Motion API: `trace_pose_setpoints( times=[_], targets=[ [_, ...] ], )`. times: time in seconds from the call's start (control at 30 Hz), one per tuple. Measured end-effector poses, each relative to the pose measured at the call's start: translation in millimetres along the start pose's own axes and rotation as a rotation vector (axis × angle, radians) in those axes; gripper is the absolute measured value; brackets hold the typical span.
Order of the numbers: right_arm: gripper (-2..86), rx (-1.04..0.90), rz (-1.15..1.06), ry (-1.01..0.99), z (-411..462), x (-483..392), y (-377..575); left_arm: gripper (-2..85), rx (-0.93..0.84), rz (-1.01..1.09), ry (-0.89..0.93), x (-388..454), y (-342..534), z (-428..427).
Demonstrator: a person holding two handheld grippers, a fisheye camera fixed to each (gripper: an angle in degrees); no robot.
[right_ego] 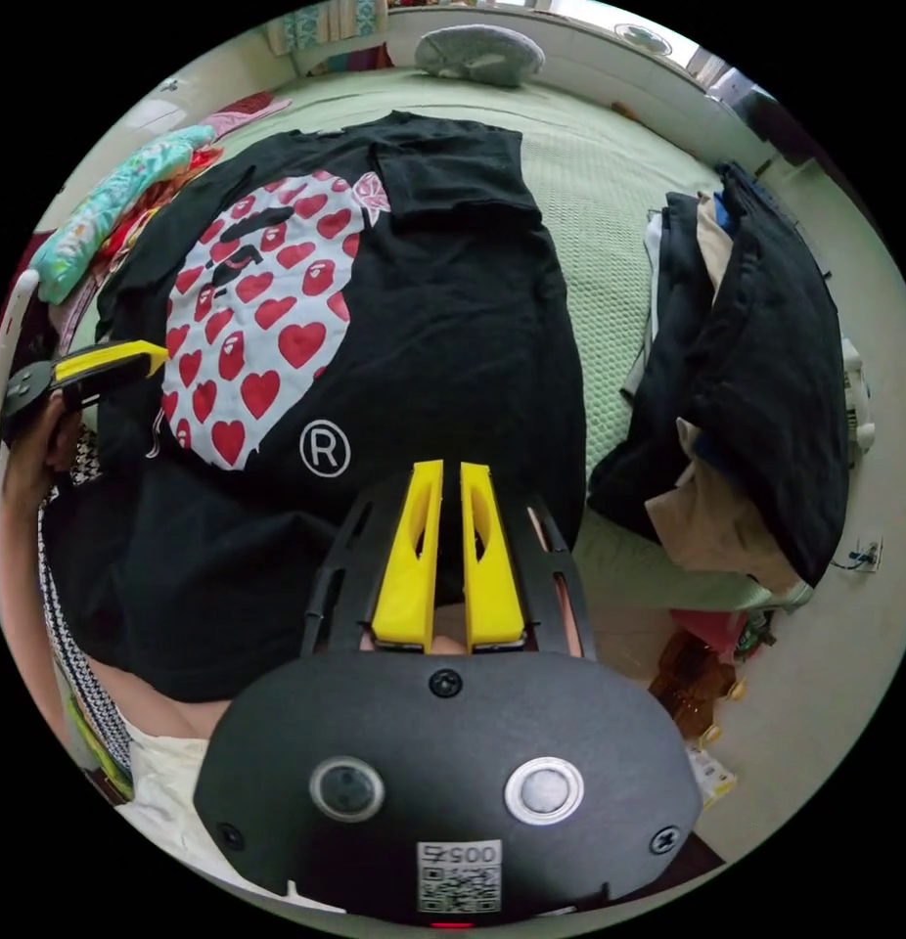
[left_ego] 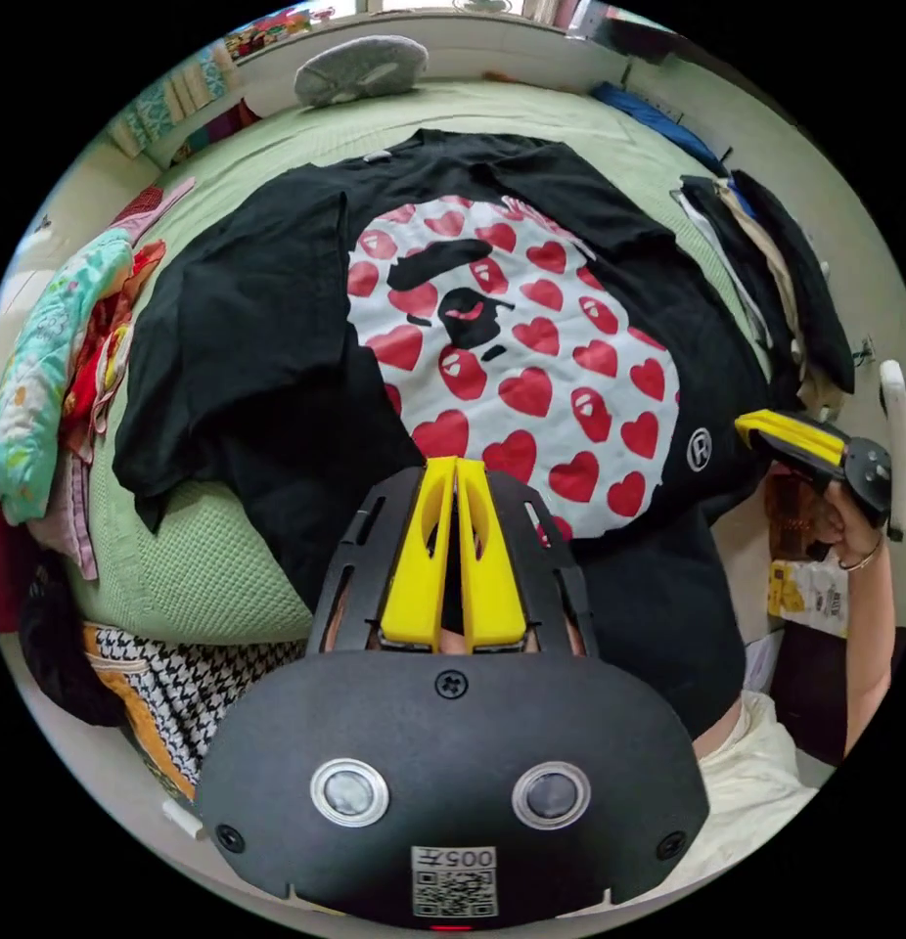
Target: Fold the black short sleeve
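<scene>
Black short sleeve shirt (left_ego: 277,323) with heart print spread on the green bed (left_ego: 208,567), sleeves folded inward, left gripper (left_ego: 457,469) jaws nearly together over the near hem, grip unclear, right gripper (right_ego: 441,474) narrowly parted, dark clothes pile (right_ego: 756,391) at right

Both cameras ride low at the bed's (left_ego: 179,577) near edge, facing across it toward the far edge. The left gripper view sits toward the near left corner, the right gripper view toward the near right. Both share the black T-shirt (left_ego: 267,323) (right_ego: 453,323), seen close.
</scene>
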State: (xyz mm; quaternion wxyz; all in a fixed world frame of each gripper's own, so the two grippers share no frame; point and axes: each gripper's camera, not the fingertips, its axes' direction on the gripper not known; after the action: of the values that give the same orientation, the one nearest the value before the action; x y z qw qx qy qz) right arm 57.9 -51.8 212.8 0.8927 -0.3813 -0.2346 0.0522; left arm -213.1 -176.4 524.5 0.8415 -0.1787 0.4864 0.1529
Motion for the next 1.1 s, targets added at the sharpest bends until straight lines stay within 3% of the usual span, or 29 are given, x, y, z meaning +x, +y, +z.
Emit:
trace_pose_setpoints(
  times=[0.3, 0.47, 0.53, 0.63, 0.83, 1.0, 1.1],
  targets=[
    [-0.1, -0.070, -0.044, -0.056, 20.9, 25.3, -14.4, -0.1, 0.022, 0.019, -0.009, -5.0, -2.9, -1.6],
    [-1.0, -0.073, -0.128, -0.134, 11.5, 43.5, -29.9, 0.5, 0.044, 0.130, -0.069, -8.4, -0.1, -22.9],
    [-0.6, 0.164, -0.125, -0.194, -20.1, 61.5, -45.0, 1.5, 0.221, 0.046, -0.071, -37.9, 2.4, -57.5],
    [1.5, 0.371, -0.113, -0.143, -42.9, 83.5, -82.6, 7.0, 0.333, -0.041, -0.067, -95.7, -13.8, -88.4],
    [7.5, 0.288, -0.058, -0.240, -7.8, 137.0, -203.9, 15.1, 0.367, -0.187, 0.044, -217.9, -62.5, -94.7],
    [8.2, 0.300, 0.064, -0.304, 22.1, 169.6, -262.4, 16.2, 0.399, -0.259, 0.164, -270.6, -79.0, -79.3],
    [8.4, 0.254, 0.115, -0.295, 44.1, 178.4, -283.6, 16.2, 0.390, -0.265, 0.144, -285.4, -87.0, -72.7]
  ],
)
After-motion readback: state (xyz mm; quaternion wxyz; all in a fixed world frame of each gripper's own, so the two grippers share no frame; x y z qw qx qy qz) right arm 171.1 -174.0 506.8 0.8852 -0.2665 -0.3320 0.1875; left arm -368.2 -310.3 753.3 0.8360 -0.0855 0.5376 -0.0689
